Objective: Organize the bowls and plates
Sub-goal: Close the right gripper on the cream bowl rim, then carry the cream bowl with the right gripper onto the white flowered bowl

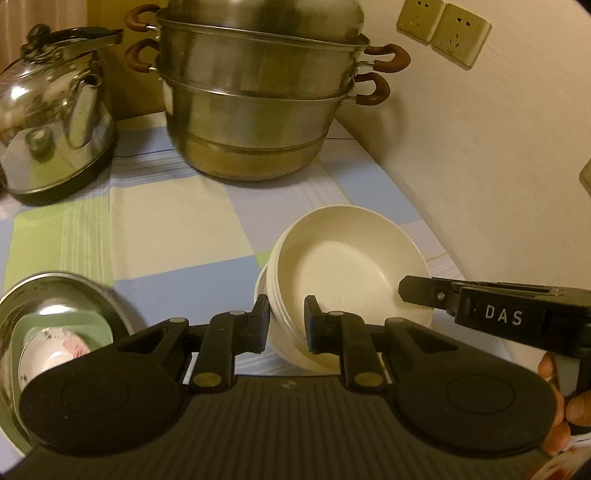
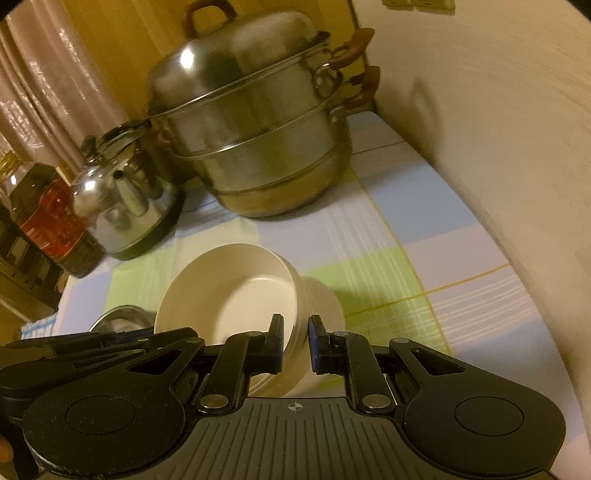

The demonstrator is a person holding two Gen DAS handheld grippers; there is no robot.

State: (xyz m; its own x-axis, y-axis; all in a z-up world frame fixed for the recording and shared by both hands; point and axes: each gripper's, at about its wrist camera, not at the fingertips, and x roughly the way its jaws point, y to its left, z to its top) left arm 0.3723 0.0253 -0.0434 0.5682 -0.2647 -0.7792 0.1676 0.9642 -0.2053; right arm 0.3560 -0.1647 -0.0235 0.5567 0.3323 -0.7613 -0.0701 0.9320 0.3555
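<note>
On the left of the left wrist view, a shiny stainless-steel kettle with a black base [image 1: 55,129] stands on the pastel checked tablecloth [image 1: 177,221]. Below it, at the near left edge, a round steel basin [image 1: 55,291] holds a pale green dish and a white patterned cup; details are partly hidden.

Centre rear: a tall stacked steel steamer pot with brown handles [image 1: 258,103], upright, near the wall.

Centre front: the stack of cream-white ribbed bowls [image 1: 347,273] sits tilted on the cloth. The left gripper [image 1: 287,323] straddles the near rim of the stack, one finger outside, one inside, jaws narrowly parted about the wall; whether the pads press cannot be told.

Right: the right gripper [image 2: 296,341] likewise has its fingers either side of the stack's [image 2: 236,291] rim, slightly apart; firm contact not confirmed. In the left wrist view its finger lies over the bowl's right rim.

Upper right: two cream wall sockets [image 1: 443,33].
</note>
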